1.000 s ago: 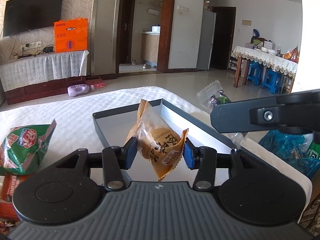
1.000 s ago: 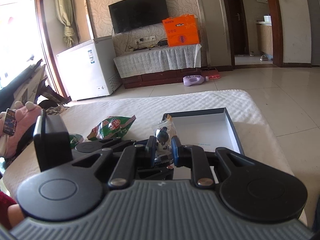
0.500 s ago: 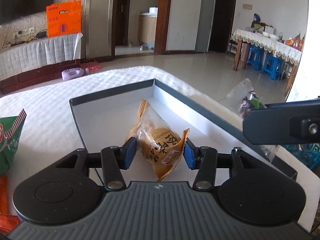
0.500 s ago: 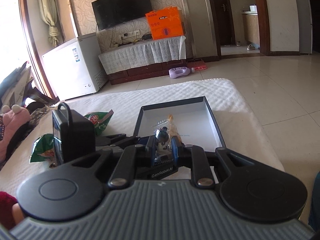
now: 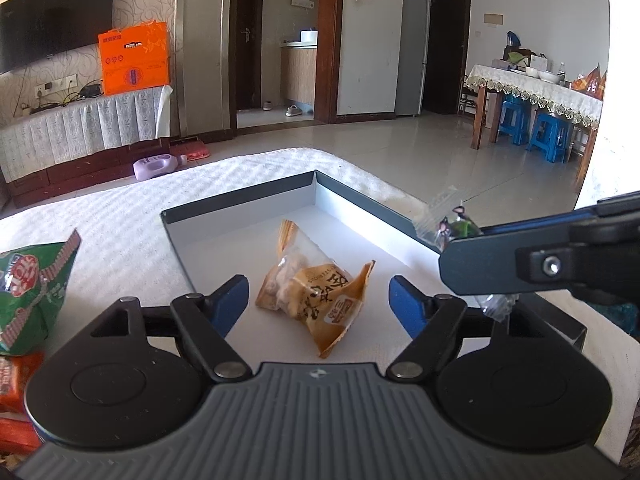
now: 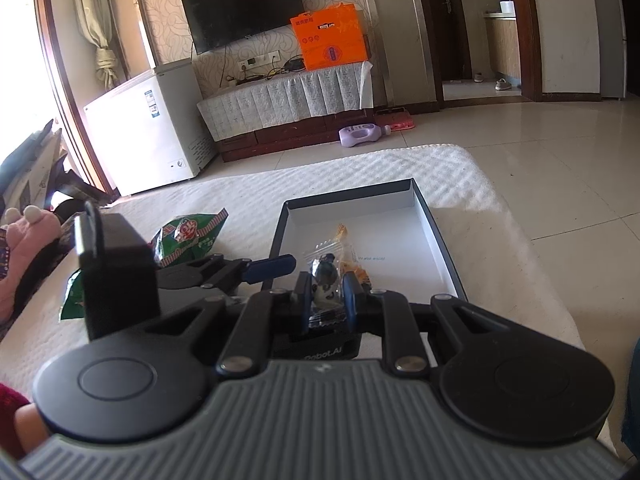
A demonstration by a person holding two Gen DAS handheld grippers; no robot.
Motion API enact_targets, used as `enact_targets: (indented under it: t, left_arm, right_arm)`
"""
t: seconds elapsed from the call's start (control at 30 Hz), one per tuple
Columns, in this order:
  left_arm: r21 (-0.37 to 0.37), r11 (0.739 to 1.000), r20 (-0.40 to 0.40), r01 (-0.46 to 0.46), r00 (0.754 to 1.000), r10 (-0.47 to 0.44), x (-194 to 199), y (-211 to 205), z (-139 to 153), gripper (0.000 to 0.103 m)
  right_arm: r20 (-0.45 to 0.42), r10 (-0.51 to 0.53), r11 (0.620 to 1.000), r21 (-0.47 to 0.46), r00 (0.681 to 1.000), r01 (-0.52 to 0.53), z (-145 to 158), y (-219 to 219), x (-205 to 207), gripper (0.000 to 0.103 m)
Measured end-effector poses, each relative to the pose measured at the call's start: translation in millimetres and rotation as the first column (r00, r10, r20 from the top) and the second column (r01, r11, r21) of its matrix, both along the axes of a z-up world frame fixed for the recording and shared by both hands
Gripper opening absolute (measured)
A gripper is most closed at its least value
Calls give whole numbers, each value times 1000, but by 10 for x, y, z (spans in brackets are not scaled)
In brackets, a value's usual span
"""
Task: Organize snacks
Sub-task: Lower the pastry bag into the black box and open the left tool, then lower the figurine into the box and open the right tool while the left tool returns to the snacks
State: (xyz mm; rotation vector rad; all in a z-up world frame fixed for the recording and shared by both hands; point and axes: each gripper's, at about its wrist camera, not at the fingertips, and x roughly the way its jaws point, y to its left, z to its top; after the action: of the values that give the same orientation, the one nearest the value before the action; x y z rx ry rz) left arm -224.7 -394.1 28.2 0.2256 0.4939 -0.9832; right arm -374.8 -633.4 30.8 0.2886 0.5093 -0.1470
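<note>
An orange snack packet [image 5: 316, 292] lies on the white floor of a shallow dark-rimmed box [image 5: 240, 204] on the white cloth. My left gripper [image 5: 318, 300] straddles it with its jaws opening, and the blue pads stand clear of the wrapper on both sides. My right gripper [image 6: 327, 286] is shut on a small clear packet [image 6: 326, 266] with dark pieces inside, held just above the near end of the box [image 6: 434, 236]. In the left wrist view that clear packet [image 5: 448, 220] hangs at the right, above the box's right rim.
A green snack bag [image 5: 32, 284] and red packets [image 5: 16, 376] lie on the cloth left of the box. The green bag [image 6: 188, 236] also shows beside the left gripper's body. A blue bag [image 5: 618, 314] lies at the right edge. Beyond the table is tiled floor.
My left gripper carried the orange packet down into the box and spread its jaws, letting the packet drop onto the box floor. My right gripper stayed shut on the clear packet.
</note>
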Motion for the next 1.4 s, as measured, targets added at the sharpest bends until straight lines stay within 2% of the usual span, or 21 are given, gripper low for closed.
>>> enact_targets:
  t: [0.3,0.6,0.73,0.8,1.07,1.1,1.2,1.4]
  left_arm:
    - [28,999,32,-43,999,42,-212,454,61,85]
    - [42,993,-5,-114,993,114,-596,1213,126,85]
    - [48,984,34,-169,985,167,-842,1555,111,85]
    - [39,979,27,-200,980,200,-885,1699,101,85]
    - [42,948,12,-317,949,317,-696,1975,51,85]
    - [44,944,12,-328,945,328,-658,1980,51,85]
    - [55,933,-3,-356,934,357,-536,1971,28,85]
    - [70,913,-69,-402,911,406,-266,1926,-65,85]
  right_arm:
    - [-21,15,999,30,1000,-15,-53,19,23,20]
    - [-110,11,998,61,994,-4,-264,-16,90,20]
    - [-148,13,998,58,989,-4,-341,2,129,20]
    - [-165,15,999,51,986,-7,-371,30,154,20]
    - [-224,6,997,76,975,12,-457,48,184,22]
    - [-225,4,997,79,974,15,-455,45,180,22]
    - [-212,-11,997,76,977,27,-426,43,151,33]
    - [-198,-13,997,68,980,27,-395,54,135,34]
